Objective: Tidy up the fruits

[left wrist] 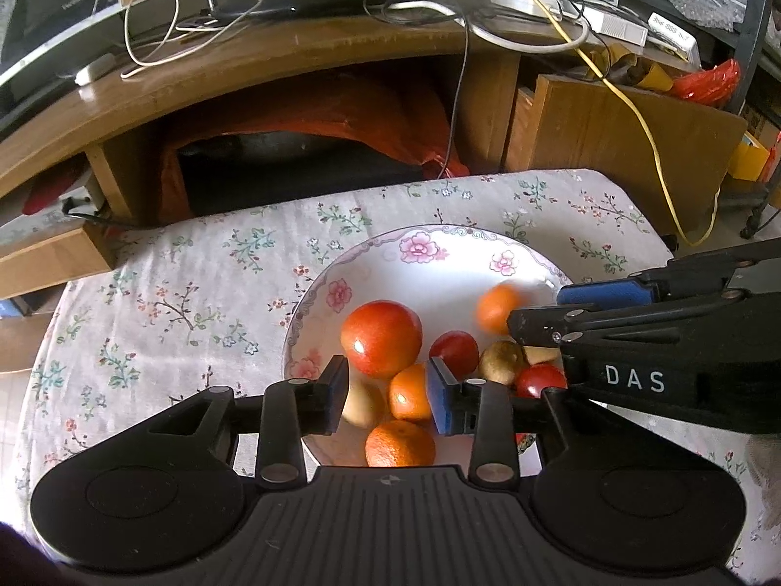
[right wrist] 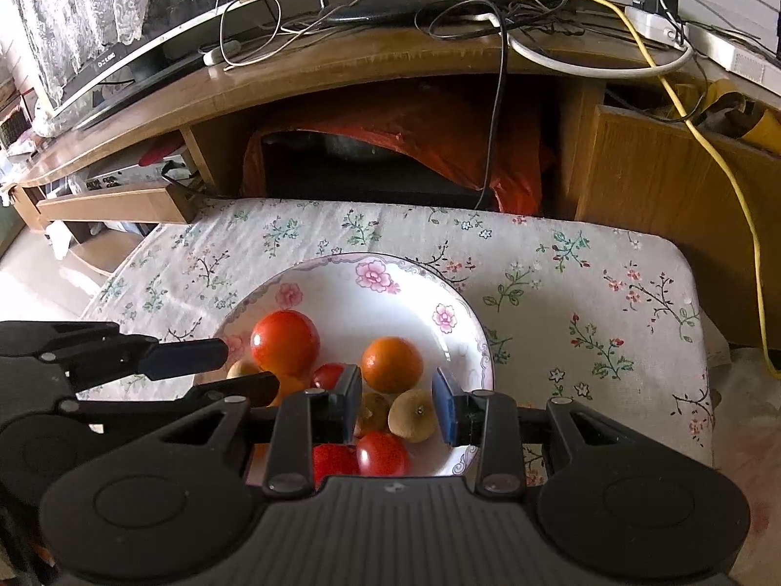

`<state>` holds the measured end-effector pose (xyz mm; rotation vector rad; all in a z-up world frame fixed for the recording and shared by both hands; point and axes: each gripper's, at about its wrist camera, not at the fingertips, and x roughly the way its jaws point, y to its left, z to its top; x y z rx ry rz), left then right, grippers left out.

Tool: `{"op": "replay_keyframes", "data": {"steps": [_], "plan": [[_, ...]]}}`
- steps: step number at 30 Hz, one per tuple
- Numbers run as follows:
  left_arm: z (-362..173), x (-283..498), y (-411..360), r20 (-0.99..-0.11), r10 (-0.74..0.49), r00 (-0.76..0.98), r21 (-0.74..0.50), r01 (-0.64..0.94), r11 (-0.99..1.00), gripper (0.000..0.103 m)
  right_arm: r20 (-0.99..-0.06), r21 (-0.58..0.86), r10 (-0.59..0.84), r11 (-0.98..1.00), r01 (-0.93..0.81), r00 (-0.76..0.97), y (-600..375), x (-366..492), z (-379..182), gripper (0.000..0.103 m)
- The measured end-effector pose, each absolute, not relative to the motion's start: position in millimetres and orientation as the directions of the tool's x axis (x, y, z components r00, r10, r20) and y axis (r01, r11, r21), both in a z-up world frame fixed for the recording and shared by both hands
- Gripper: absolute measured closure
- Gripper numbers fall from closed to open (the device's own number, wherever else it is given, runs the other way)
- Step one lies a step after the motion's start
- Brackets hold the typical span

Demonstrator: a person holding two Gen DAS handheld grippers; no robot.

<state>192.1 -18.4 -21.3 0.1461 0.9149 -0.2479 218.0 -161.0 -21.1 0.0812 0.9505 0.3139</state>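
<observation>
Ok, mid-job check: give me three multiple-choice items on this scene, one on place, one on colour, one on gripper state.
1. Where do the fruits lie?
A. in the floral plate
B. on the cloth
C. on the wooden shelf

2. What colour is the largest fruit?
A. green
B. red
C. purple

3. How does the right gripper stand?
A. shut on an orange
B. shut, holding nothing
C. open

Key: 1 A, every fruit sits within the rim; 2 B, its skin is glossy red; 3 C, its pads stand apart, gripping nothing.

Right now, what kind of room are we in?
Probably a home living room: a flat screen on a wooden TV stand, tangled cables, and a low table with a floral cloth holding a plate of fruit.
</observation>
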Motion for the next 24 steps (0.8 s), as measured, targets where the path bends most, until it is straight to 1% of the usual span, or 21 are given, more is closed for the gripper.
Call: {"op": "replay_keyframes", "data": {"steps": [3,4,5,6,16,24], "plan": [[-20.6,192.4,-17.8,-0.797,-0.148,0.586,0.019,0.269,0.963,0.057,-0.785,0.208,0.3,0.952,-0.225,0.542,-161.5,217.7,-20.2,0.069],[-20.3,192.1,-17.7,-0.797,-0.147,0.586,0.021,0.269,0.963,0.054,-0.783,0.211,0.301,0.952,-0.223,0.544,-161.9,217.4,-19.9,0.067],[-20.3,191.7,-18.1,-0.797,-0.15,0.585,0.02,0.274,0.962,0.045,-0.78,0.22,0.31,0.949,-0.225,0.544,-162.3,217.1,-19.3,0.067],[-20.4,191.4,-18.7,-0.795,-0.155,0.586,0.017,0.277,0.961,0.041,-0.778,0.226,0.315,0.948,-0.226,0.544,-162.0,216.4,-18.5,0.067],[-17.6,183.4,-19.3,-0.787,-0.139,0.601,0.042,0.278,0.96,0.04,-0.749,0.213,0.301,0.953,-0.216,0.59,-167.6,203.8,-4.2,0.067],[-8.6,168.6,-26.6,-0.757,-0.105,0.645,0.104,0.277,0.955,0.023,-0.755,0.188,0.271,0.962,-0.199,0.597,-174.6,187.1,-0.9,0.067]]}}
